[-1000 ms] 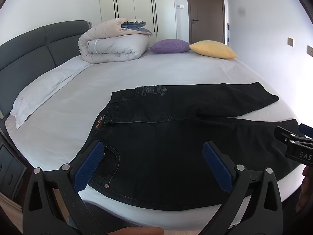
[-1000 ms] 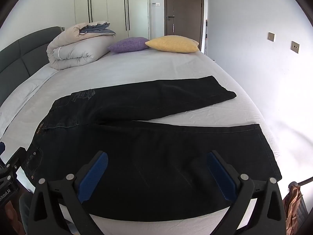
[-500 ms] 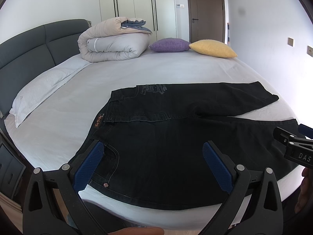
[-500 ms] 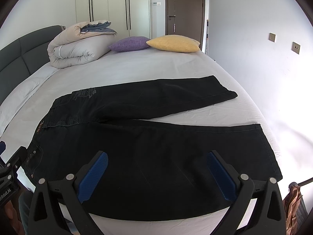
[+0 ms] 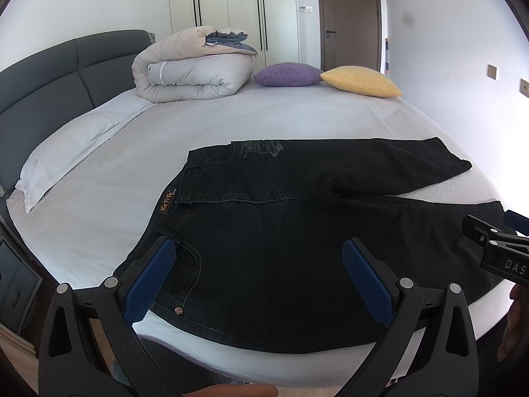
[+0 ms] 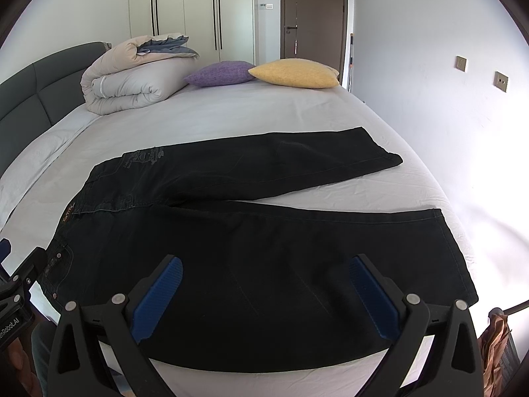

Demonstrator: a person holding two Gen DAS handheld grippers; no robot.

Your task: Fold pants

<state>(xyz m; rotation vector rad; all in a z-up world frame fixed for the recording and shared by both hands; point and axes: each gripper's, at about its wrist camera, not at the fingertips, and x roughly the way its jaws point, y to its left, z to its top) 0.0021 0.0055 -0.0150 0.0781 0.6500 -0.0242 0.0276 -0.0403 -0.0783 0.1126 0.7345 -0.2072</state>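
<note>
Black jeans lie spread flat on the white bed, waistband to the left, two legs running right and splayed apart. They also show in the right wrist view. My left gripper is open and empty, hovering above the waist and near pocket. My right gripper is open and empty, above the near leg close to the bed's front edge. The right gripper's tip shows in the left wrist view; the left gripper's body shows at the left edge of the right wrist view.
A rolled duvet, a purple cushion and a yellow cushion sit at the far side of the bed. A white pillow and grey headboard are at the left. Wardrobes, a door and a wall stand behind.
Both grippers have risen and pulled back slightly, so the jeans sit a little lower in view. Nothing was grasped; the jeans have not moved.
</note>
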